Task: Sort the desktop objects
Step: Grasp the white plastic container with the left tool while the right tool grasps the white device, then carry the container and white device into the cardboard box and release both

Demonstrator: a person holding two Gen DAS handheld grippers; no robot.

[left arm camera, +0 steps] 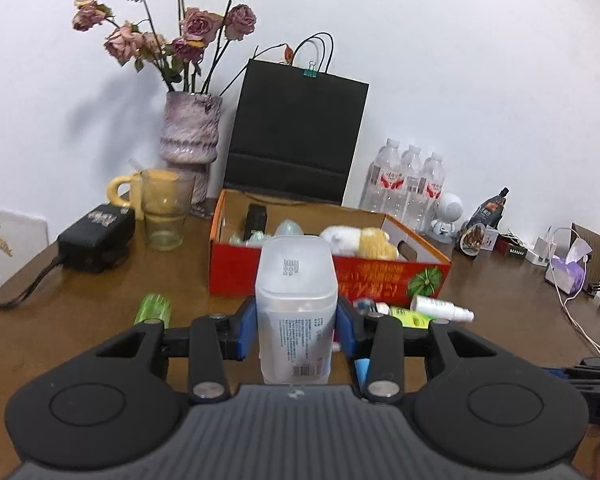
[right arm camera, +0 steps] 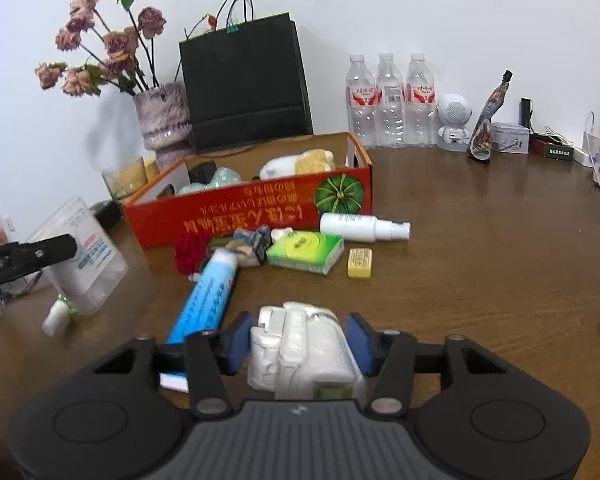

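My left gripper (left arm camera: 296, 330) is shut on a clear plastic container (left arm camera: 296, 292) with a printed label, held upright in front of the red cardboard box (left arm camera: 380, 280). The same container shows in the right wrist view (right arm camera: 88, 256) at the left, tilted. My right gripper (right arm camera: 298, 344) is shut on a white plastic-wrapped bundle (right arm camera: 304, 352) just above the desk. The red box (right arm camera: 260, 212) holds a plush toy (right arm camera: 300, 164) and several small items. In front of it lie a blue tube (right arm camera: 206, 300), a green packet (right arm camera: 306, 250), a white spray bottle (right arm camera: 364, 227) and a yellow eraser-like block (right arm camera: 359, 263).
A black paper bag (right arm camera: 244, 80), a vase of dried roses (right arm camera: 162, 120), three water bottles (right arm camera: 388, 100) and a white robot figure (right arm camera: 454, 120) line the back wall. A glass (left arm camera: 166, 216), yellow mug (left arm camera: 124, 194) and black adapter (left arm camera: 96, 236) stand left. Cables lie at the right.
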